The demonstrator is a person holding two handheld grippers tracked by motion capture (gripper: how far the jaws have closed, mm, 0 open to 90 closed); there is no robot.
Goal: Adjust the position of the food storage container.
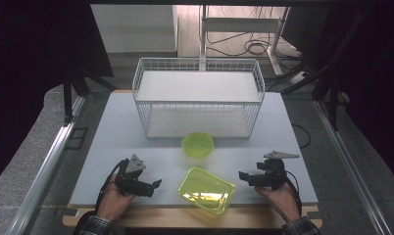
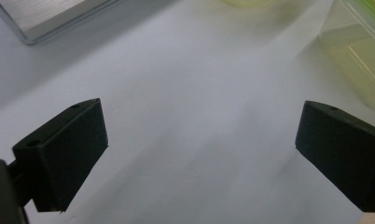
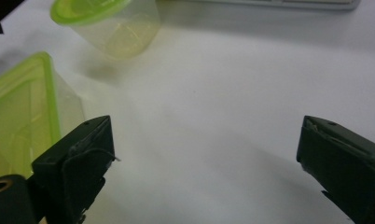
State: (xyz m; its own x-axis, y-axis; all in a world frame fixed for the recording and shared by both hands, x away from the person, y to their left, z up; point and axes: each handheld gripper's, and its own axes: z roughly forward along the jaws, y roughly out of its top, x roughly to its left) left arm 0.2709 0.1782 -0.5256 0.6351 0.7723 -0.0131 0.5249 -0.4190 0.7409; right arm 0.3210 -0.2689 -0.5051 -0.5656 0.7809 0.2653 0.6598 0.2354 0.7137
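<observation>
High view looks forward-down on whole table (image 1: 283, 122); both gripper views sit close, low, sharing the rectangular green container (image 1: 206, 190) (image 3: 17, 116).

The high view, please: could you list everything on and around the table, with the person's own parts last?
Round container: one, translucent yellow-green, mid-table in front of the rack.
Rectangular container: one, translucent yellow-green, near edge, between the grippers.
Wire rack: one, white, two shelves, far half of the table.
Table: one, white top.
Cables: several, dark, on the floor beyond.
Left gripper: one, black, jaws open, holding nothing, left of the rectangular container.
Right gripper: one, black, jaws open, holding nothing, right of it.
Hands: two, plaid cuffs.
</observation>
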